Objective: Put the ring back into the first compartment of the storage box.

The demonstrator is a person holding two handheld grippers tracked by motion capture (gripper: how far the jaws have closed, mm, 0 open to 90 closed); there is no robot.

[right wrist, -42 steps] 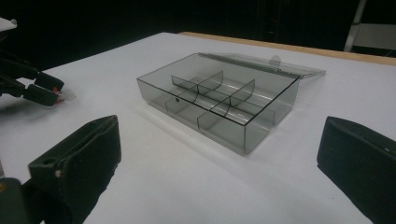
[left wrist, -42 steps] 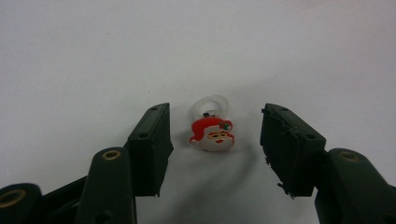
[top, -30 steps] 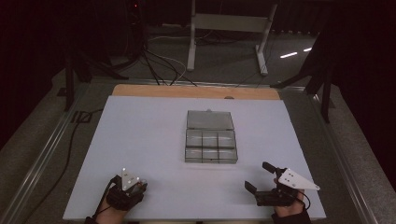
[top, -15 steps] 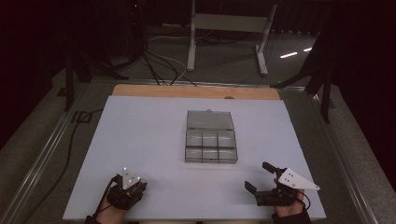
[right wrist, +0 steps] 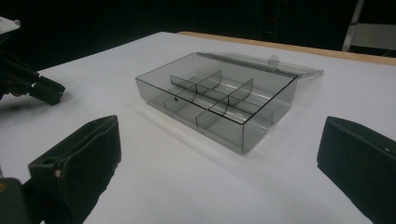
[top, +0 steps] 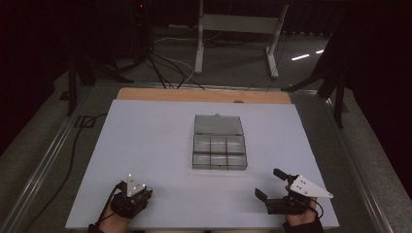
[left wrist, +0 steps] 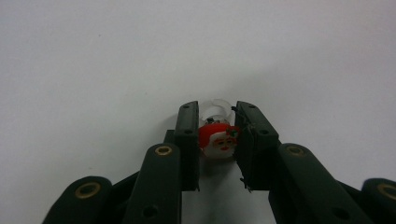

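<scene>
Now that my left gripper has just closed its jaws on the small Santa-face trinket, I judge it secured for carrying to the open compartment box, right gripper gaping empty.

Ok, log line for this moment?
left gripper: shut on Santa-face trinket | right gripper: open, empty | compartment box: lid open, mid-table

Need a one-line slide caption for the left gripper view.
Left gripper, jaws closed on a small Santa-face trinket with a clear ring part, just above the white table.
</scene>
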